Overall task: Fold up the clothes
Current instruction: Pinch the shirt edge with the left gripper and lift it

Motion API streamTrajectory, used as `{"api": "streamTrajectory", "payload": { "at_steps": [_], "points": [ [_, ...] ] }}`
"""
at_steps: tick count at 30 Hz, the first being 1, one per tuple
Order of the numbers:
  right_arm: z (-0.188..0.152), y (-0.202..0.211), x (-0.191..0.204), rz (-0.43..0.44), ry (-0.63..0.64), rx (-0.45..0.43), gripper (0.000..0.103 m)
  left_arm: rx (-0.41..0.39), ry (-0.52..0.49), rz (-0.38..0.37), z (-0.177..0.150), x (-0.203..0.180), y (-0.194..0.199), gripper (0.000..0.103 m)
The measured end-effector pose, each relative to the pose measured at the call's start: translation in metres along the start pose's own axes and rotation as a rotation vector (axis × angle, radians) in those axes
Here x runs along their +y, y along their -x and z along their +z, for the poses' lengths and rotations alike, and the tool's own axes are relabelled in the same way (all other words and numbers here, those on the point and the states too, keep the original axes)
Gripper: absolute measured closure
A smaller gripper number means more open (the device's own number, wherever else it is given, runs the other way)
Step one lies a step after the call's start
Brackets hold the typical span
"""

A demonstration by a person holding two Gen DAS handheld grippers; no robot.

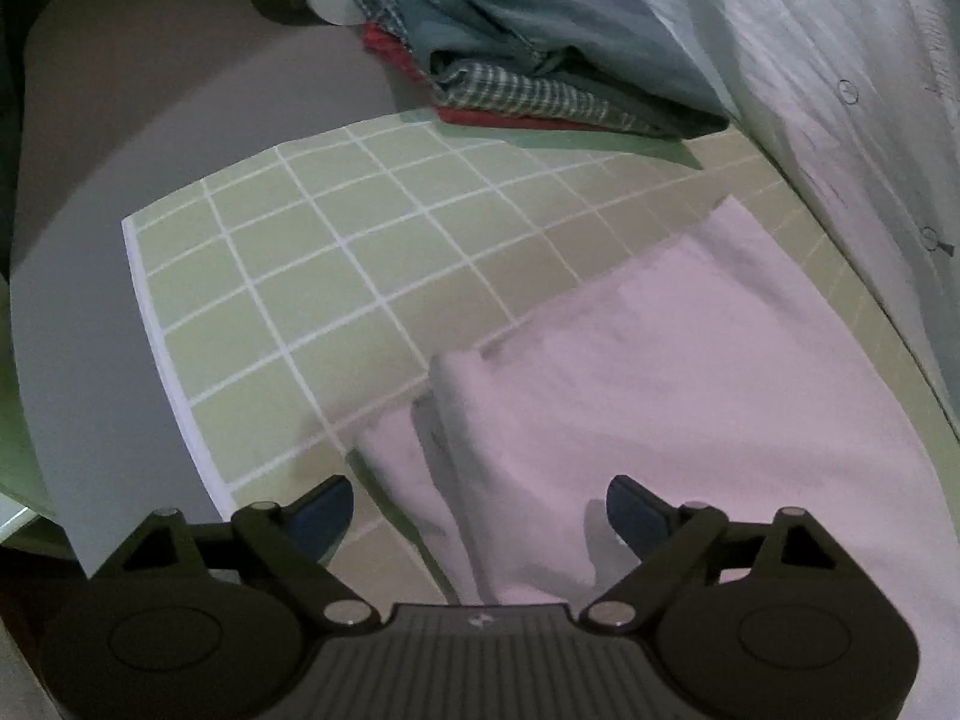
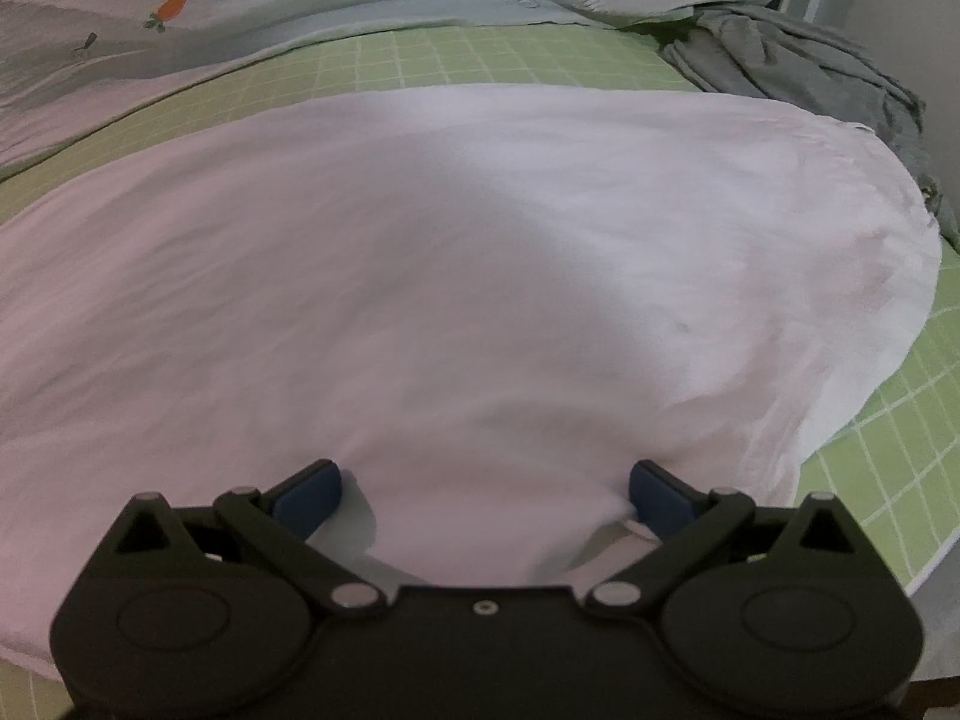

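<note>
A white garment [image 2: 456, 252] lies spread flat on a green grid mat [image 2: 420, 57]. In the left wrist view its near corner [image 1: 660, 372] has a folded edge by my gripper. My left gripper [image 1: 480, 513] is open, its jaws wide on either side of that folded edge, low over the cloth. My right gripper [image 2: 483, 495] is open too, its blue pads [image 2: 309, 495] spread over the garment's near hem, which bulges between them.
A stack of folded clothes [image 1: 540, 54], denim, plaid and red, sits at the mat's far end. A pale quilt with a carrot print [image 2: 174, 3] lies along the far side. A grey crumpled garment [image 2: 798, 60] lies at the far right. The mat's left edge [image 1: 156, 336] meets grey bedding.
</note>
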State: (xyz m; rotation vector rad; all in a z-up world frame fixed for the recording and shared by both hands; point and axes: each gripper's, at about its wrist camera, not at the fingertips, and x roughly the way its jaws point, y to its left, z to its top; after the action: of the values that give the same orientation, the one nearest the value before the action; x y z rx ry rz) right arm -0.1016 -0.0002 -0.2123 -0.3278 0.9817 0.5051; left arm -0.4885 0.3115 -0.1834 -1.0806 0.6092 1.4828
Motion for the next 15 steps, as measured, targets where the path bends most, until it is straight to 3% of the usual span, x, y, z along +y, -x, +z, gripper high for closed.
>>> {"api": "streamTrajectory", "payload": {
  "at_steps": [1, 3, 5, 6, 7, 10, 15],
  "points": [
    [0.001, -0.001, 0.000, 0.004, 0.003, 0.002, 0.000, -0.001, -0.003, 0.020, -0.001, -0.004, -0.001, 0.012],
    [0.002, -0.001, 0.000, 0.010, 0.007, 0.005, 0.000, -0.008, -0.037, 0.071, -0.003, -0.014, -0.002, 0.024],
    [0.003, -0.002, 0.000, 0.015, 0.010, 0.008, 0.000, -0.018, -0.061, 0.073, -0.002, -0.020, 0.001, 0.055],
    [0.004, -0.003, 0.000, 0.018, 0.011, 0.010, 0.000, -0.011, -0.051, 0.050, 0.000, -0.020, 0.002, 0.065],
    [0.005, -0.003, 0.001, 0.022, 0.011, 0.013, 0.000, 0.008, -0.022, 0.008, 0.004, -0.018, 0.001, 0.085],
    [0.007, -0.005, -0.001, 0.035, 0.008, 0.022, 0.000, 0.024, 0.027, -0.029, 0.012, -0.020, 0.003, 0.090],
    [0.010, -0.006, -0.003, 0.055, 0.011, 0.021, 0.000, -0.054, -0.106, -0.108, 0.009, -0.059, 0.030, 0.092]
  ]
}}
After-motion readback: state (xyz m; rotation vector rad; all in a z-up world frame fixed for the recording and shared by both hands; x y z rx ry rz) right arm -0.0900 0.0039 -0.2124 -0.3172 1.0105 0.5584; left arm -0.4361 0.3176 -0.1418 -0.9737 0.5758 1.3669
